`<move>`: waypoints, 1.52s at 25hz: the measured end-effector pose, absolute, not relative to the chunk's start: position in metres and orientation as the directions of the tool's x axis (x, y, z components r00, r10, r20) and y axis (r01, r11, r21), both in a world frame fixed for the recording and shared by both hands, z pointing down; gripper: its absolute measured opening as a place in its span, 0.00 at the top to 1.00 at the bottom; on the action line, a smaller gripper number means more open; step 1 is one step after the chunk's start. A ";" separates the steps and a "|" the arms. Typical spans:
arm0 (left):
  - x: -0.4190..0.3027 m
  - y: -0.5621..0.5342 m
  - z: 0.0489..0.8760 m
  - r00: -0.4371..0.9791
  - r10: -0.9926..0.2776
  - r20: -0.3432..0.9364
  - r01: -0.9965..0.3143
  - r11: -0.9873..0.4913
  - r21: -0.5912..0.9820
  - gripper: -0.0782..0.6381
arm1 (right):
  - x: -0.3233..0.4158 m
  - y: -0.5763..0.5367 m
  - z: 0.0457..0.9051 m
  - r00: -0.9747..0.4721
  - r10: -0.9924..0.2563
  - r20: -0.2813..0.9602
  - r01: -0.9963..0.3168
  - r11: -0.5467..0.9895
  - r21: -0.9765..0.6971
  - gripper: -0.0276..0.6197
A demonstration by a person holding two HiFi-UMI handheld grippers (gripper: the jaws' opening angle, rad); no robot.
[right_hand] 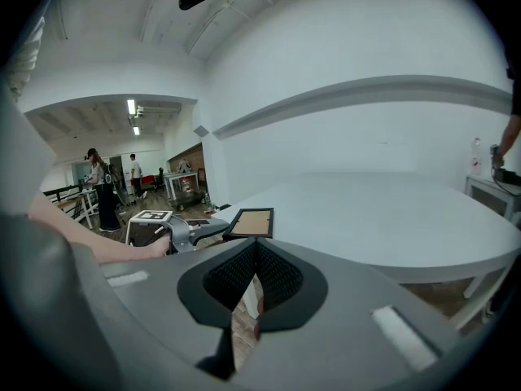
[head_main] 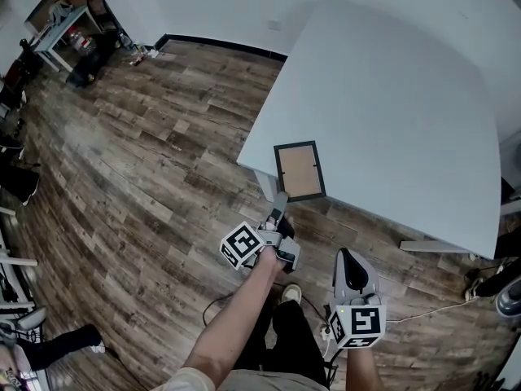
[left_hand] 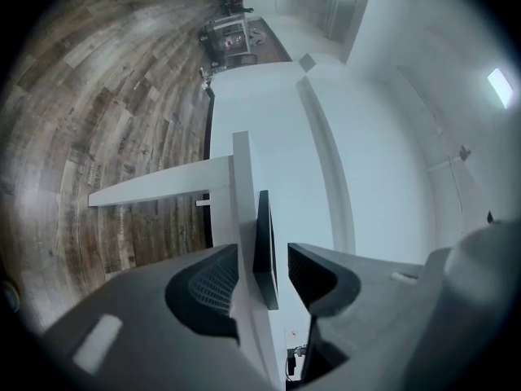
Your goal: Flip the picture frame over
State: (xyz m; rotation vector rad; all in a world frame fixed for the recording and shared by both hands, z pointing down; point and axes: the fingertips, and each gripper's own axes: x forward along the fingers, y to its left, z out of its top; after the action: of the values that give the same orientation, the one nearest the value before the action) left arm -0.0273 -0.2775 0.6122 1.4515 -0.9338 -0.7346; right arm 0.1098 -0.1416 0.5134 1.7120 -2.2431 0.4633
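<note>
White table (head_main: 391, 96), picture frame (head_main: 299, 170) at corner

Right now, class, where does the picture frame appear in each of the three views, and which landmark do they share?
Head view: picture frame at centre, on the near corner of the white table, just beyond the left gripper.
Left gripper view: edge-on, lower centre, between that gripper's open jaws.
Right gripper view: left of centre, lying flat above the jaws.
Shared landmark: that table corner.
</note>
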 end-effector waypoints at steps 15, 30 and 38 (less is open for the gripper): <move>-0.023 -0.283 0.614 0.442 -0.895 0.057 -0.113 0.008 0.994 0.77 | 0.114 -0.142 0.521 -0.253 -0.870 0.423 -0.967 0.244 -0.074 0.92; -0.032 -0.285 0.605 0.417 -0.905 0.080 -0.134 0.026 0.991 0.78 | 0.107 -0.144 0.521 -0.258 -0.866 0.428 -0.964 0.257 -0.061 0.92; -0.038 -0.291 0.591 0.406 -0.913 0.040 -0.144 -0.020 0.989 0.78 | 0.105 -0.146 0.519 -0.260 -0.867 0.426 -0.963 0.263 -0.054 0.92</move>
State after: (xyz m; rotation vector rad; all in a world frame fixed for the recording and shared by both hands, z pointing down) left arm -0.0384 -0.2910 0.5912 1.4760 -0.9956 -0.8124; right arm 0.1051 -0.1459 0.5186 1.6808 -2.2278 0.4389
